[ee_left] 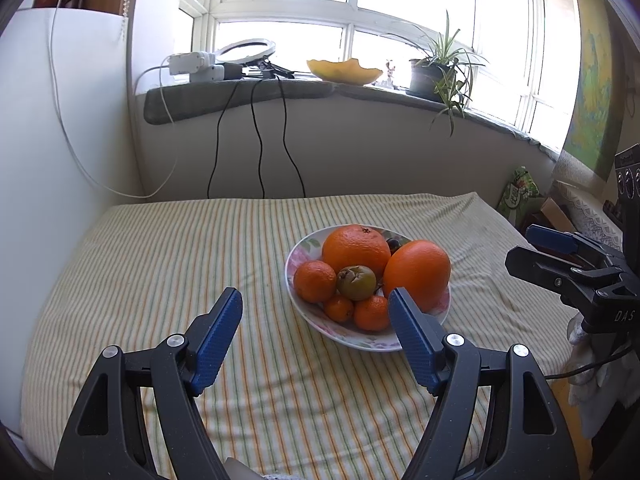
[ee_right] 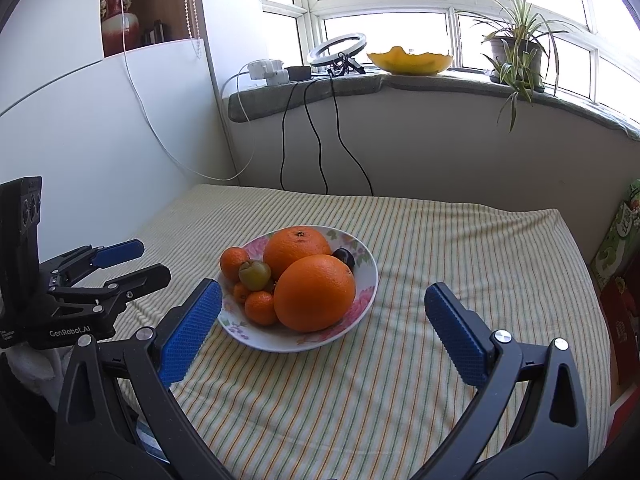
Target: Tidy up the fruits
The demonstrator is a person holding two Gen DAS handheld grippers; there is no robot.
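Observation:
A flowered white bowl (ee_left: 362, 339) (ee_right: 366, 280) sits on the striped cloth and holds two large oranges (ee_left: 355, 249) (ee_right: 315, 293), several small tangerines (ee_left: 315, 281) (ee_right: 261, 307), a greenish fruit (ee_left: 356, 282) (ee_right: 254, 273) and a dark plum (ee_right: 344, 258). My left gripper (ee_left: 315, 304) is open and empty, just short of the bowl's near rim. My right gripper (ee_right: 323, 300) is open and empty, its jaws wide on either side of the bowl's near part. Each gripper shows in the other's view, the right one (ee_left: 540, 248) and the left one (ee_right: 150, 260).
The striped cloth (ee_left: 180, 248) (ee_right: 460, 240) covers the table against the wall. On the windowsill stand a yellow bowl (ee_left: 344, 70) (ee_right: 410, 60), a ring light (ee_right: 338, 50), chargers with hanging cables and a potted plant (ee_left: 436, 68) (ee_right: 520, 52). Boxes (ee_right: 620, 248) stand at the table's right.

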